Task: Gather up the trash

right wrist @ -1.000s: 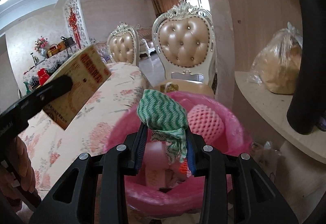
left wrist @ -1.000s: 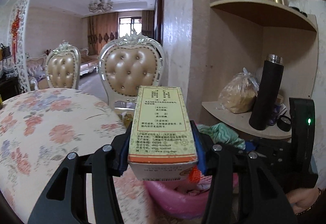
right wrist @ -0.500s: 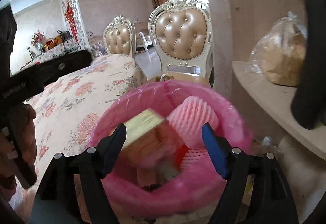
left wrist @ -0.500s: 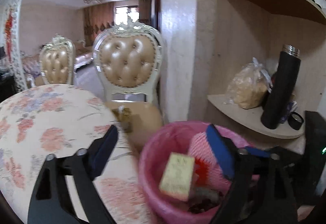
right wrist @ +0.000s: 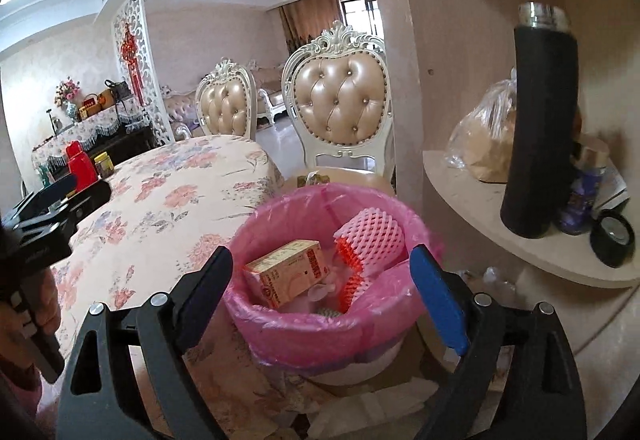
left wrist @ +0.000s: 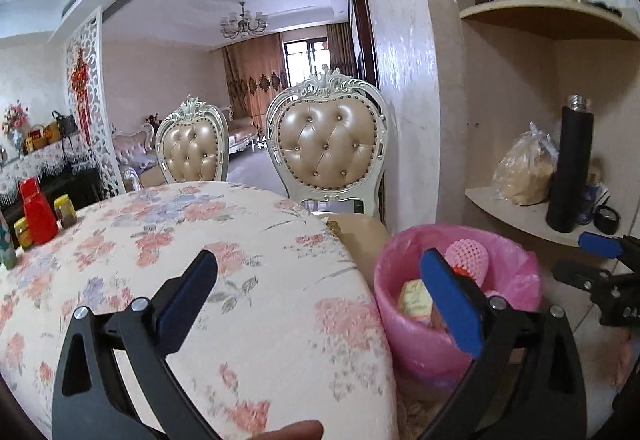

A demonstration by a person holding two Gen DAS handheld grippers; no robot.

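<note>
Right wrist view: the right gripper [right wrist: 320, 282] hangs with blue-padded jaws opening wide and nothing between them, above a round bin lined with a pink plastic bag [right wrist: 280, 324]. Inside lie a tan printed cardboard box [right wrist: 286, 272] and pink foam fruit netting [right wrist: 370, 232]. The left gripper [left wrist: 318, 278], jaws also opening with nothing between them, hovers over the floral-clothed table [left wrist: 240, 240] beside the bin. Beyond stand cream tufted chairs [right wrist: 340, 103] and a black flask [right wrist: 538, 119] on a shelf.
</note>
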